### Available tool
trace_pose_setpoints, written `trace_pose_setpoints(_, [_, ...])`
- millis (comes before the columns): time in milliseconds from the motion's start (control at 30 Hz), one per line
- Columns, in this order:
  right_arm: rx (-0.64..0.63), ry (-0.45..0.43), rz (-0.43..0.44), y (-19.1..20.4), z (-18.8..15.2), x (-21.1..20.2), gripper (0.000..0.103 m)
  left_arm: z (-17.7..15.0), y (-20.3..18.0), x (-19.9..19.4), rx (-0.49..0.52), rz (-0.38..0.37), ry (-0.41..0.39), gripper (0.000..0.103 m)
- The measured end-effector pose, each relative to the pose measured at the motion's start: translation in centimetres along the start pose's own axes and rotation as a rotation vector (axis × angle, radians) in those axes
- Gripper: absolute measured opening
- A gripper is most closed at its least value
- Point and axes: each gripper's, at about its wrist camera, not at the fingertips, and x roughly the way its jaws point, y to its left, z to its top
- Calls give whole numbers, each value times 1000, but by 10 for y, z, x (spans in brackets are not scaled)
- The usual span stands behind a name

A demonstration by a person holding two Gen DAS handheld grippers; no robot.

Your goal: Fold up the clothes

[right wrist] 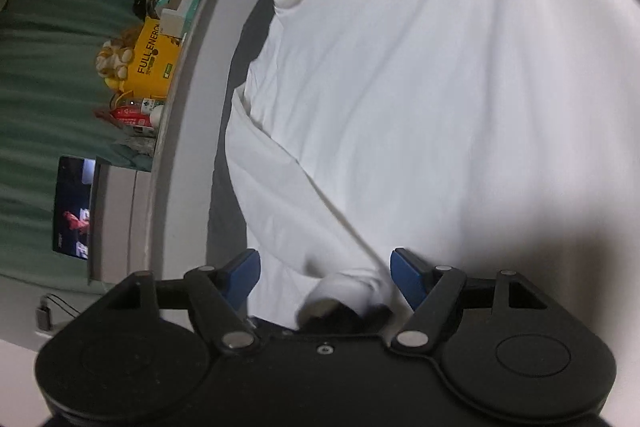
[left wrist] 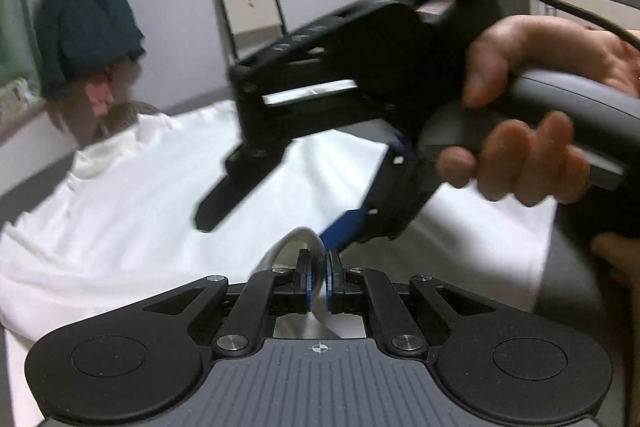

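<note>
Left gripper (left wrist: 318,281) pinches a fold of the white shirt (left wrist: 120,211), which lies spread on the grey surface (left wrist: 568,275). Right gripper (right wrist: 324,275) gapes wide over a cuff-like roll. We judge a fold mid-way; next, right must close on cloth before lifting.

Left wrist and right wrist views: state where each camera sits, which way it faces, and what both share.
Left wrist: on the left tongs, shut on a fold of the white garment; faces the wall, showing the right tongs and the hand holding them.
Right wrist: on the right tongs, open, rolled sideways, looking along the garment toward a cluttered shelf; no hand shows.
Shared: the white garment.
</note>
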Motion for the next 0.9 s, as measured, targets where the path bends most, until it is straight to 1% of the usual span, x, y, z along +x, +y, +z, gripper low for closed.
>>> trace_pose_setpoints(33, [19, 0, 2, -2, 0, 1, 71, 0, -1, -1, 2, -12, 12, 21])
trace_pose_setpoints(67, [38, 0, 5, -5, 0, 2, 70, 0, -4, -3, 5, -20, 14, 34])
trace_pose_setpoints(100, [48, 0, 6, -7, -1, 1, 69, 1, -7, -8, 8, -24, 8, 41])
trace_pose_setpoints(167, [52, 0, 2, -9, -2, -3, 65, 2, -9, -18, 14, -39, -4, 73])
trace_pose_setpoints(200, [59, 2, 1, -12, -2, -5, 64, 2, -9, -22, 18, -50, -7, 78])
trace_pose_setpoints(233, [74, 6, 2, -15, -4, -7, 62, 2, -8, -26, 22, -60, -10, 81])
trace_pose_setpoints(267, [89, 10, 2, -17, -5, -9, 60, 2, -8, -30, 26, -71, -13, 81])
trace_pose_setpoints(300, [100, 15, 0, -18, -7, -9, 59, 2, -6, -30, 32, -74, -12, 81])
trace_pose_setpoints(367, [127, 16, -4, -20, -9, -11, 53, 3, -2, -26, 43, -66, -3, 81])
trace_pose_setpoints(500, [214, -31, -6, -27, -13, -16, 49, 4, 4, -29, -4, -55, -1, 81])
trace_pose_setpoints(533, [232, -43, -6, -29, -13, -17, 46, 5, 6, -28, -9, -52, 3, 81])
trace_pose_setpoints(567, [243, -49, -7, -31, -14, -18, 36, 4, 7, -25, -3, -49, 15, 81])
trace_pose_setpoints(600, [244, -47, -10, -33, -14, -17, 30, 4, 7, -22, 3, -46, 27, 81])
trace_pose_setpoints(633, [247, -45, -8, -33, -15, -15, 16, 3, 8, -19, 8, -43, 40, 81])
trace_pose_setpoints(667, [253, -46, -2, -34, -15, -15, 10, 2, 9, -15, 14, -41, 52, 81])
trace_pose_setpoints(767, [235, -72, -9, -31, -14, -20, 10, 0, 11, -6, 32, -32, 89, 81])
trace_pose_setpoints(833, [198, -95, -54, -28, -11, -24, 10, 0, 11, 1, 52, -28, 111, 81])
trace_pose_setpoints(900, [157, -117, -108, -25, -8, -28, 10, -1, 2, 6, 107, -36, 132, 81])
